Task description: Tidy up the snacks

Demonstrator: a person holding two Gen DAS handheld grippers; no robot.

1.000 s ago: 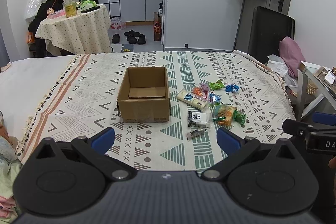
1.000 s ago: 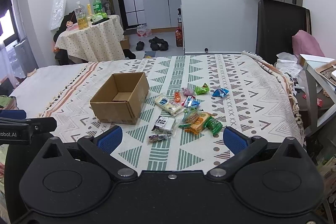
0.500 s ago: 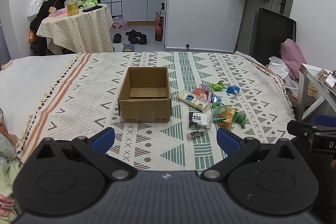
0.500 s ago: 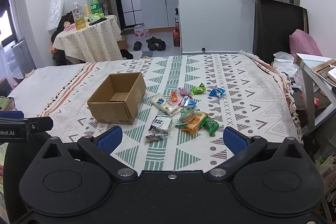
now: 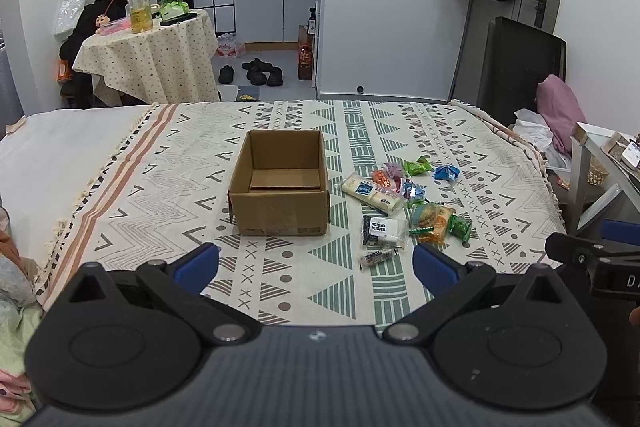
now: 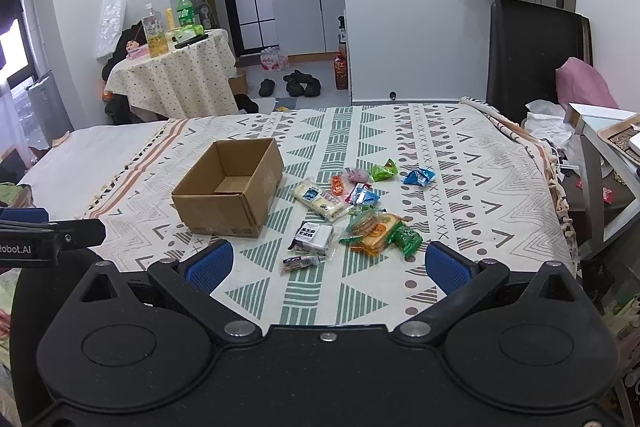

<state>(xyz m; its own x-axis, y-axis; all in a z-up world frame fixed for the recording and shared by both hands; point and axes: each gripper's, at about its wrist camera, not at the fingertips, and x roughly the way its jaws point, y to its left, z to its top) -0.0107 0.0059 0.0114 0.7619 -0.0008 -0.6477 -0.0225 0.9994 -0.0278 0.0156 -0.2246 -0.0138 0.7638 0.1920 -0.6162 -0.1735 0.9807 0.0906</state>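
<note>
An open, empty cardboard box (image 5: 280, 193) (image 6: 230, 187) stands on a patterned blanket (image 5: 400, 131) (image 6: 460, 163). To its right lie several loose snack packets (image 5: 404, 203) (image 6: 352, 211), among them a long cream pack (image 5: 372, 193) (image 6: 318, 203), an orange biscuit pack (image 5: 432, 223) (image 6: 372, 229), a green packet (image 5: 418, 167) (image 6: 384, 171) and a blue packet (image 5: 447, 173) (image 6: 418, 177). My left gripper (image 5: 316, 265) is open and empty, near the blanket's front edge, short of the box. My right gripper (image 6: 330, 265) is open and empty, short of the snacks.
A small round table (image 5: 152, 55) with bottles stands beyond the bed at the left. A black chair (image 5: 516, 63) with a pink cushion and a side table (image 6: 612, 131) stand at the right. Shoes (image 5: 256, 73) lie on the floor behind.
Both grippers have shifted slightly; the box and snacks sit a little lower and nearer in both views. Both stay open and empty.
</note>
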